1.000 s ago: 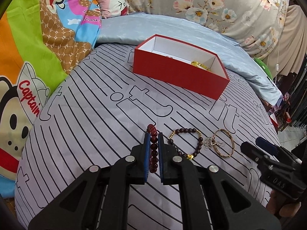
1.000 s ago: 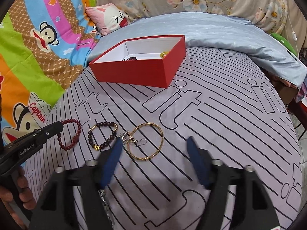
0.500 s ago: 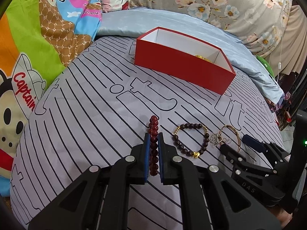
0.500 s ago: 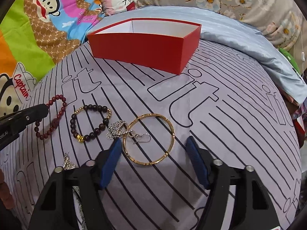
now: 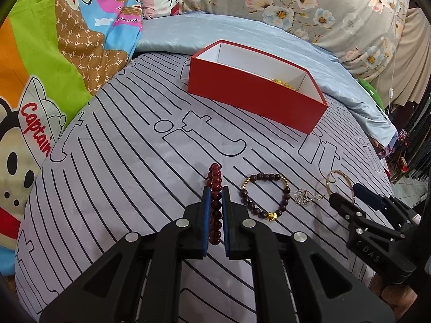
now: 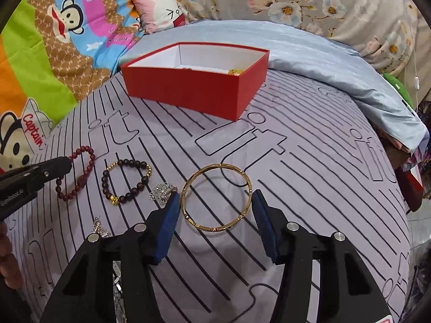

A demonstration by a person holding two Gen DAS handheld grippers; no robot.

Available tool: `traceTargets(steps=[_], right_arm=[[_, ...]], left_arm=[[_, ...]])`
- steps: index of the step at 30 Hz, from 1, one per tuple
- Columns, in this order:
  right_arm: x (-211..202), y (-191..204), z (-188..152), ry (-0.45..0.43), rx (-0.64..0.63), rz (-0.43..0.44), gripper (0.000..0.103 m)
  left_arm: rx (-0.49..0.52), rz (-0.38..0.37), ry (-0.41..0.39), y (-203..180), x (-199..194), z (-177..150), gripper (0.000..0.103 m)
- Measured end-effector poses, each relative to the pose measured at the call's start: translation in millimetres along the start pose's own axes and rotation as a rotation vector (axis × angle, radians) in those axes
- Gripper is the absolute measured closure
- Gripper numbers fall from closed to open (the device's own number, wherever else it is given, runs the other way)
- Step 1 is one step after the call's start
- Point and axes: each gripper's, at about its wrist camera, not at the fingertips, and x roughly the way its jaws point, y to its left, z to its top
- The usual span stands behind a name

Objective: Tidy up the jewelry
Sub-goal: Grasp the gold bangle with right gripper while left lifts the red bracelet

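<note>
My left gripper (image 5: 214, 192) is shut on a dark red bead bracelet (image 5: 215, 185), which still touches the striped bedsheet; the bracelet also shows in the right wrist view (image 6: 80, 169). My right gripper (image 6: 215, 199) is open, its blue pads on either side of a gold bangle (image 6: 216, 197) lying flat on the sheet. A brown-and-gold bead bracelet (image 6: 126, 180) and a small silver charm (image 6: 161, 192) lie between the two grippers. The open red box (image 6: 194, 86) stands farther back with some gold jewelry inside.
A silver piece (image 6: 101, 228) lies at the near left by my right gripper. A light blue quilt (image 6: 323, 62), a pink pillow (image 6: 159, 10) and a cartoon blanket (image 5: 40, 80) ring the sheet. The bed edge drops off at the right.
My right gripper has moved forward and down until its open jaws straddle the gold bangle. My left gripper stays shut on the red bracelet and has shifted slightly.
</note>
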Motion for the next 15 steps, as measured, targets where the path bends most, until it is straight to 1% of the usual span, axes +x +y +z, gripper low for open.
traceTargets(steps=[6, 8, 10, 15], right_arm=[[-22.7, -9.1, 2.5, -0.038, 0.022, 0.011, 0.05], [-30.5, -11.5, 3.0, -0.05, 0.032, 0.034, 0.05], [-32.9, -10.0, 2.8, -0.054, 0.019, 0.029, 0.05], [-14.7, -9.3, -9.1, 0.007, 0.006, 0.026, 0.05]], left_arm=[[0.009, -0.01, -0.02, -6.7, -10.9, 1.6, 0.095], [0.013, -0.012, -0.024, -8.7, -13.6, 1.9, 0.095], [0.016, -0.014, -0.026, -11.0, -15.7, 1.6, 0.095], [0.021, -0.02, -0.025, -14.7, -17.3, -0.5, 0.095]])
